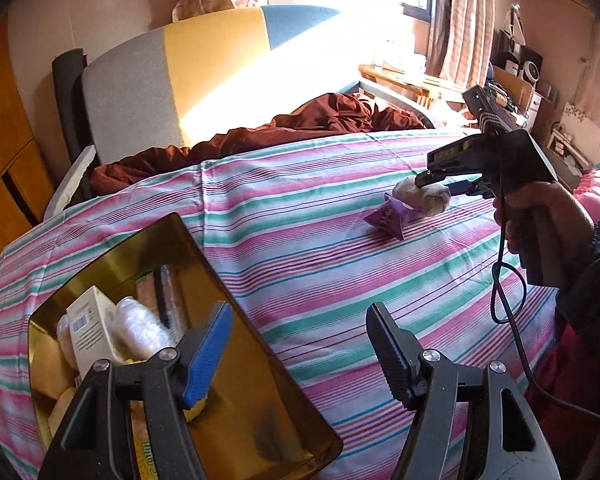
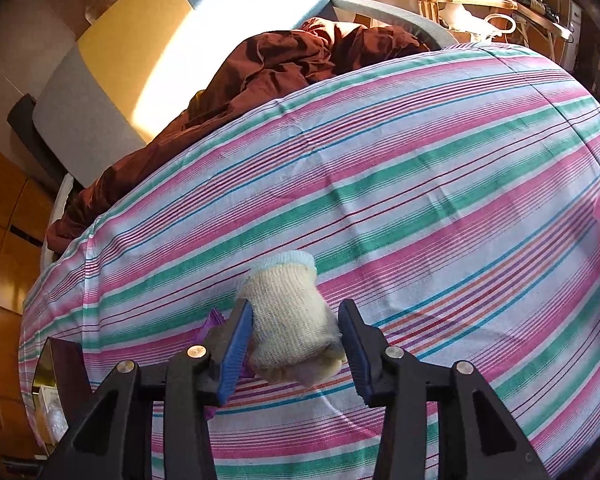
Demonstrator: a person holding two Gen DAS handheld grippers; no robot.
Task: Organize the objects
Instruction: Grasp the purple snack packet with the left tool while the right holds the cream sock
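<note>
Here, the right gripper [image 2: 296, 344] sits at lower centre of the right wrist view, its jaws closed in on a cream knitted roll [image 2: 292, 320]. The left pad [image 2: 234, 354] presses against the roll's side; the right pad lies at its opposite edge, though firm contact there cannot be confirmed. The roll rests on the striped bedsheet [image 2: 420, 184]. A purple wrapper [image 2: 212, 324] shows just left of the left finger, mostly hidden behind it.

In the left wrist view, the same roll [image 1: 434, 200] lies at right of centre on the sheet, touching the purple wrapper [image 1: 388, 218], with the right gripper's fingers around it and a hand [image 1: 540, 216] on the handle.

The left gripper [image 1: 300, 360] occupies the lower centre of that view, jaws about half open with nothing between them. Its blue-padded left finger [image 1: 208, 352] hangs over a gold tray [image 1: 260, 392] at lower left. The tray holds a white box [image 1: 90, 320], a wrapped white spool [image 1: 140, 328] and other items that cannot be identified.
</note>
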